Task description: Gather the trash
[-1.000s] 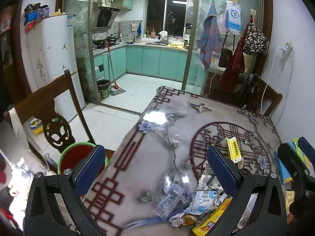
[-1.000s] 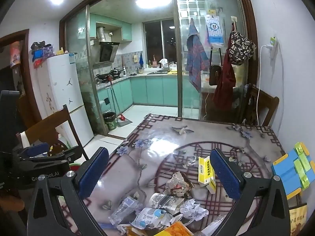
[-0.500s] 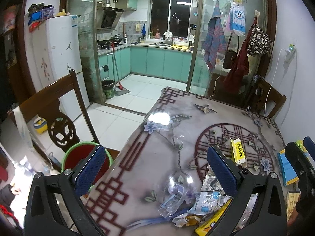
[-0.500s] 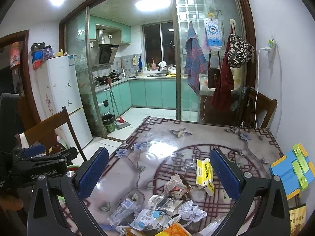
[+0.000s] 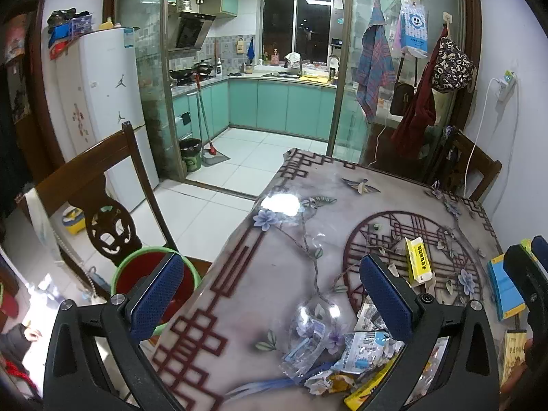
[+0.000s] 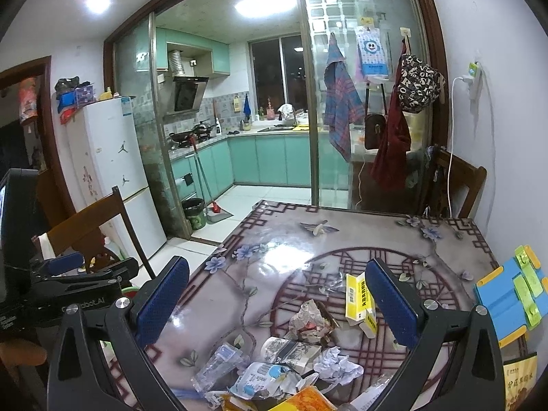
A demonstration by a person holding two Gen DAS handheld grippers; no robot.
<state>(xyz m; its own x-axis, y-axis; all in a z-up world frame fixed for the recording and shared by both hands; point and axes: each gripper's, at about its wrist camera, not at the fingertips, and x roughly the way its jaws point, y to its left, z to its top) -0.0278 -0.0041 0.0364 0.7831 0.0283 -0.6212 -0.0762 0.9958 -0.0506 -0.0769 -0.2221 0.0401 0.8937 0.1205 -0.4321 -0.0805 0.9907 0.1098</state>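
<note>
A heap of trash (image 6: 284,366) lies at the near edge of the patterned table (image 6: 342,239): crumpled paper (image 6: 337,364), clear plastic wrappers (image 5: 304,346) and a yellow-white box (image 6: 356,296). The same yellow-white box (image 5: 418,262) shows in the left wrist view. My right gripper (image 6: 277,303) hovers open above the heap, holding nothing. My left gripper (image 5: 270,299) is open over the table's left edge, empty. A green-rimmed red bin (image 5: 137,274) stands on the floor below the left finger, beside the table.
A dark wooden chair (image 5: 102,202) stands left of the table by the bin. Blue and yellow items (image 6: 513,291) lie at the table's right edge. A second chair (image 6: 459,185) is behind the table. A white fridge (image 5: 102,102) and the kitchen doorway lie beyond.
Both grippers have drawn up and back a little, so the trash heap sits lower in each view. Both stay open and nothing was picked up.
</note>
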